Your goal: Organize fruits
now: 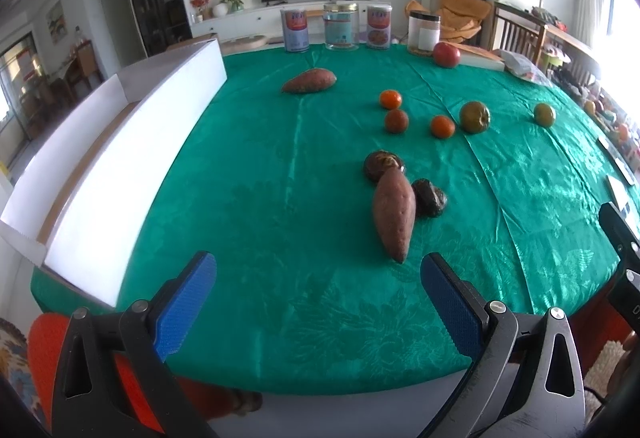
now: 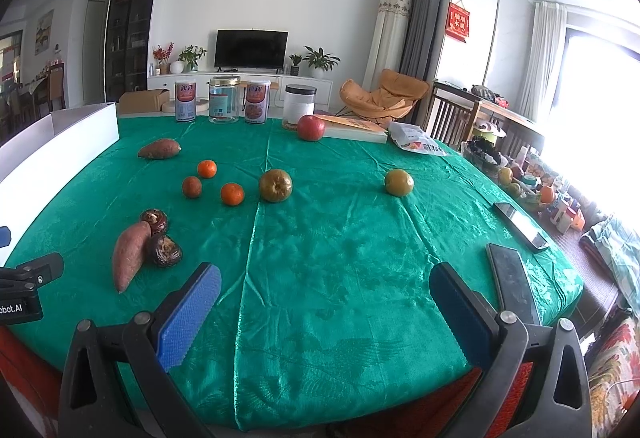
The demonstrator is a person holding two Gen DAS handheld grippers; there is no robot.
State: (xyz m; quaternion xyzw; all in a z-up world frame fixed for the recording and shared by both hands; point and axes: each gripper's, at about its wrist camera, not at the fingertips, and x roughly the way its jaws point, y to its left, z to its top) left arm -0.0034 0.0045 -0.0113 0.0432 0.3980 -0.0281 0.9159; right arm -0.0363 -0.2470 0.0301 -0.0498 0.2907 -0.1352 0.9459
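Observation:
On the green tablecloth point(image 1: 280, 178) lie a near sweet potato point(image 1: 394, 214) with two dark brown tubers point(image 1: 382, 164) beside it, a far sweet potato point(image 1: 309, 81), three small oranges point(image 1: 396, 120), two green-brown fruits point(image 1: 474, 117) and a red apple point(image 1: 446, 55). My left gripper point(image 1: 318, 298) is open and empty, just short of the near sweet potato. My right gripper point(image 2: 325, 310) is open and empty over the cloth's front edge; the oranges point(image 2: 232, 194), a green-brown fruit point(image 2: 275, 185) and the apple point(image 2: 311, 127) lie ahead of it.
A long white box point(image 1: 120, 158) stands along the table's left side. Several jars and cans point(image 1: 340, 26) line the far edge beside a flat box point(image 2: 356, 128) and a bag point(image 2: 416, 144). Two phones point(image 2: 520, 226) lie at the right edge.

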